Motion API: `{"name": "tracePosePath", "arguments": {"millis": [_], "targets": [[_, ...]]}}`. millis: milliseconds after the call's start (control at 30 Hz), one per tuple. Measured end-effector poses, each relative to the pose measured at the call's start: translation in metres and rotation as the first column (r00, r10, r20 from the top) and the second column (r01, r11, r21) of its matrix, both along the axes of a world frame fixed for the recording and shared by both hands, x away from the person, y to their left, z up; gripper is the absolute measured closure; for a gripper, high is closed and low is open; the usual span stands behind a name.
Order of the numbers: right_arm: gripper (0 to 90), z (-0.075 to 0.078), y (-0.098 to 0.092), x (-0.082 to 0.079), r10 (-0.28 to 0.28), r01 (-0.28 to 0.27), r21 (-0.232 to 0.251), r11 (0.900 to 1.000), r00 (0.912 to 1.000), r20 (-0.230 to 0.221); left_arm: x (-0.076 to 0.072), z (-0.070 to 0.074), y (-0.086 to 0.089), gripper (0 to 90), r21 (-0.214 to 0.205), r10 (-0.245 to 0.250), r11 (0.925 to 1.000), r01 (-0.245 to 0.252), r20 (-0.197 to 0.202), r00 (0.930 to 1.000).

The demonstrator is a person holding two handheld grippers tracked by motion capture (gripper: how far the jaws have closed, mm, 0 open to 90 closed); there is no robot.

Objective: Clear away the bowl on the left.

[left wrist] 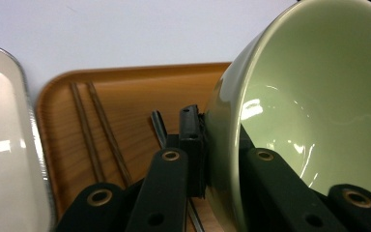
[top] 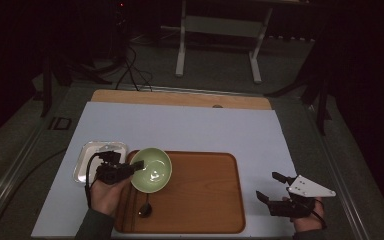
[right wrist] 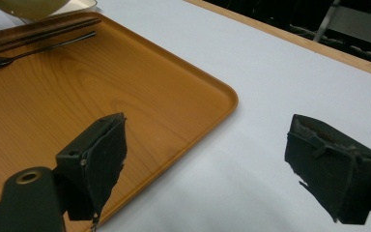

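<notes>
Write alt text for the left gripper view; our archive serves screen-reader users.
The left tool is clamped on the rim of a tilted pale green bowl, one jaw outside and one inside. Behind lie a wooden tray with chopsticks and a dark utensil handle, and a metal tray at left.

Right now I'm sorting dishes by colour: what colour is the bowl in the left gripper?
Pale green, glossy; the bowl shows best in the left gripper view.

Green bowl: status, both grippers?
Left gripper clamped on green bowl rim, bowl tilted over wooden tray. Right gripper open, idle. Spoon beneath.
</notes>
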State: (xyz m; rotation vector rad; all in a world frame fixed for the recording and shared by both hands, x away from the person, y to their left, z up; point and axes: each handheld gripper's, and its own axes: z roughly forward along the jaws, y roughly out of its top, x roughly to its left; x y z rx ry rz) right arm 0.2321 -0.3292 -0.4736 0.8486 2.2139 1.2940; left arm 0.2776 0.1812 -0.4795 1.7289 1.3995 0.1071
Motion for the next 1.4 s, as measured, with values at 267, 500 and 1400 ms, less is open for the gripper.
{"name": "tracePosePath", "arguments": {"millis": [267, 500, 1400], "targets": [[14.7, 0.0, 0.0, 0.0, 0.0, 0.0, -0.003, 1.0, 1.0, -0.001, 0.002, -0.009, -0.017, 84.8, 0.031, -0.036, 0.9989, 0.037, -0.032, 0.9989], [14.7, 0.0, 0.0, 0.0, 0.001, -0.001, -0.003, 1.0, 1.0, 0.0, 0.004, -0.02, -0.026, 84.6, 0.051, -0.062, 0.9965, 0.066, -0.072, 0.9955], [14.7, 0.0, 0.0, 0.0, 0.001, -0.001, -0.005, 1.0, 1.0, -0.001, 0.005, -0.032, -0.05, 81.7, 0.18, -0.075, 0.9793, 0.093, -0.105, 0.9916]]}}
